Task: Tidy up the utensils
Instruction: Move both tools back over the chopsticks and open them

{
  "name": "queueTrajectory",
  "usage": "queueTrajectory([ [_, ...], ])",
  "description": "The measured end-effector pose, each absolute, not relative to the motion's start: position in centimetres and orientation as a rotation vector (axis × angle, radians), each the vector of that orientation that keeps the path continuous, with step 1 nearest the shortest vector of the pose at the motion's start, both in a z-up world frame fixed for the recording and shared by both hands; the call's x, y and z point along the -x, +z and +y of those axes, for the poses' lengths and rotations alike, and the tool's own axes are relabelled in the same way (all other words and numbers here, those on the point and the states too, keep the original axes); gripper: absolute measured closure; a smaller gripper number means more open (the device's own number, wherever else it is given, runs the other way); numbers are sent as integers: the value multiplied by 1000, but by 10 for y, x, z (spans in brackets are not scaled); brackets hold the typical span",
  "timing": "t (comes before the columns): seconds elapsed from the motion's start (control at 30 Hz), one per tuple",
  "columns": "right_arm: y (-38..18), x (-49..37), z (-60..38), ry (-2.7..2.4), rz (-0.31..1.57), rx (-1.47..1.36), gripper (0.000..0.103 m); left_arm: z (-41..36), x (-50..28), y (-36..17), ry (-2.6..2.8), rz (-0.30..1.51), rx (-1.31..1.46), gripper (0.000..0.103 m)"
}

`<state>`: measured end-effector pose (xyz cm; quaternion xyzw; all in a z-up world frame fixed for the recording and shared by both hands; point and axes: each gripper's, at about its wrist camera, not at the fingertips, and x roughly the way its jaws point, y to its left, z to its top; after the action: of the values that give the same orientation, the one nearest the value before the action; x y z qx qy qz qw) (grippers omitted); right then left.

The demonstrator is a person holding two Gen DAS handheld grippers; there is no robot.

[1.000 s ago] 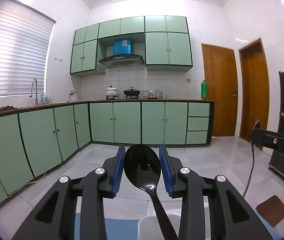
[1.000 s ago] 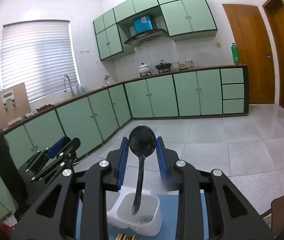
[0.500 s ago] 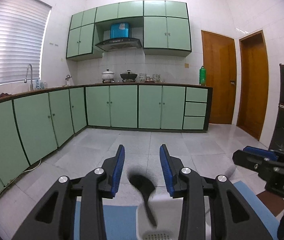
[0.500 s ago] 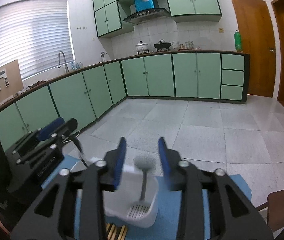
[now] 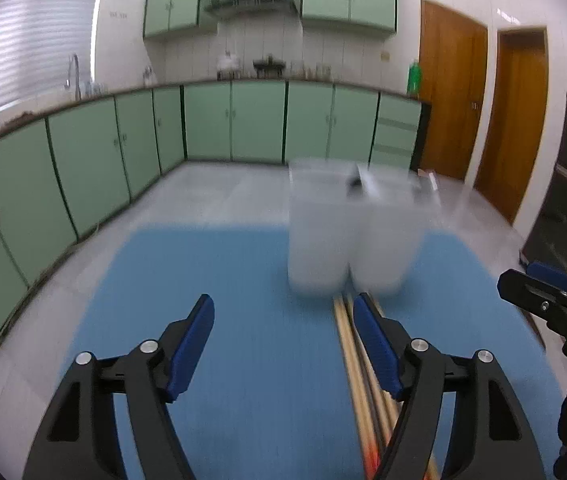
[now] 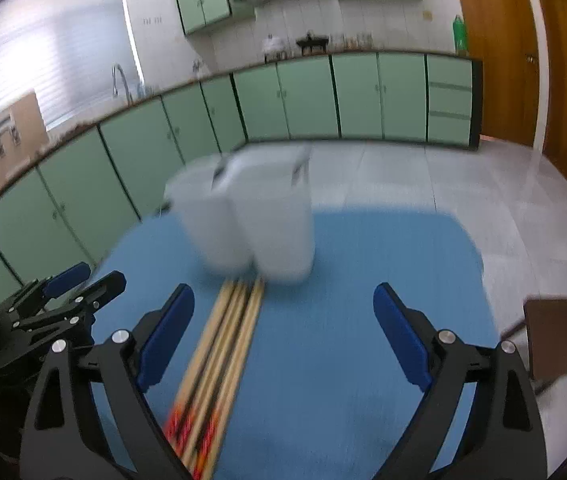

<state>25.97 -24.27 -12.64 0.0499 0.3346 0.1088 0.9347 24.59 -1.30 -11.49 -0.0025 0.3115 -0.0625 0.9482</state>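
1 white holder [image 6: 267, 224], 4 chopsticks [image 6: 223, 340], 2 grippers [image 5: 283, 344] apart, empty.

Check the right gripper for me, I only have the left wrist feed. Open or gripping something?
Observer: Open. In the right wrist view the right gripper has its jaws wide apart; they have just been opening, and the pads press on nothing.
Operator: Where are the chopsticks relative to it?
Observer: The chopsticks lie flat on the blue mat, below the gap and closer to the finger on the picture's left. Their far ends reach the white holder.
Operator: Anything off the mat on that side?
Observer: A brown flat thing past the mat's right edge, too blurred to name.
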Motion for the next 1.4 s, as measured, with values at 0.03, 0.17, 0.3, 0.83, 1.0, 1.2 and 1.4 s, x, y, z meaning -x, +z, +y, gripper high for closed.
queueTrajectory([
  [0.03,-135,-246,-240,217,705,-101,15,-14,-231,-125,-119,656,-10,31],
  [0.17,-162,-208,-229,225,780,-105,15,-14,-196,-152,-111,728,-7,29],
  [0.3,-185,-180,-215,204,828,-84,19,-15,-178,-168,-105,771,-8,29],
  [0.83,-202,-163,-195,232,912,30,43,-9,-158,-184,-90,834,-2,27],
  [1.0,-202,-164,-197,165,908,74,48,-5,-157,-184,-87,838,4,25],
  [1.2,-198,-165,-208,200,902,8,53,-7,-156,-184,-90,833,-5,24],
  [1.4,-203,-166,-198,275,908,-2,96,-13,-154,-184,-120,835,-21,24],
])
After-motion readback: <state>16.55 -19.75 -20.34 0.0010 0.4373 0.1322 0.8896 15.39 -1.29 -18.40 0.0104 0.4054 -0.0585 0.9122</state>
